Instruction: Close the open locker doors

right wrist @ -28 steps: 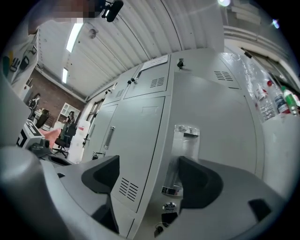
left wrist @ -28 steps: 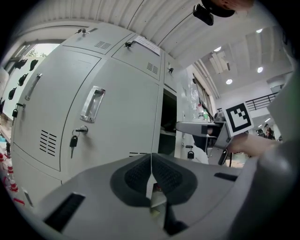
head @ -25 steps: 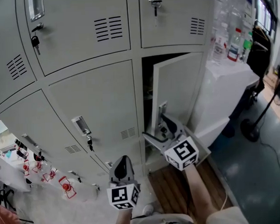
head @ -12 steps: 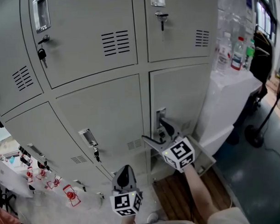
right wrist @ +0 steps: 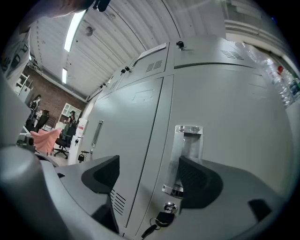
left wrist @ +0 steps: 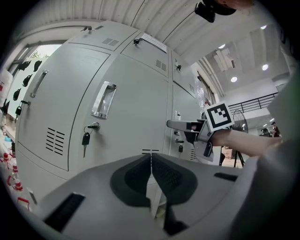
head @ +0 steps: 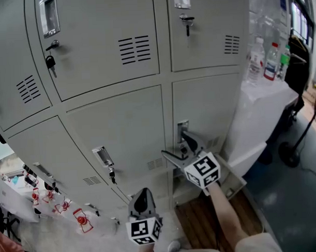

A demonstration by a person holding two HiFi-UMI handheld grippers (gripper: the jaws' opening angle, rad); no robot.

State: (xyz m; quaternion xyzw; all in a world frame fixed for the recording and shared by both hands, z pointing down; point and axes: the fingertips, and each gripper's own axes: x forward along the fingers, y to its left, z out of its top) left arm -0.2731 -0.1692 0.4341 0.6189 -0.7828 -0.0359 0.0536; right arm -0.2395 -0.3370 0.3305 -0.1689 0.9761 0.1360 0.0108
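R gripper jaws spread wide, nothing pinched — the R jaw sits right at the chrome handle of the lower-right locker door; can't tell if it's touching. A key hangs in the lock just below. That door looks flush w/ its frame, or v. nearly, and no other door in view stands open. Judging by looks: thin sheet steel, stiff, light on its hinges, so it needs a push, not a grip — best on the flat panel by the handle edge, away from the hinge side. The handle is smooth metal, prob. slippery, and the latch may want a firm last press. L gripper jaws shut together on nothing, pointing up at the locker fronts, well apart from that door. R forearm reaches forward & up to the door, gripper tilted left; L one held low, close to the body, idle.
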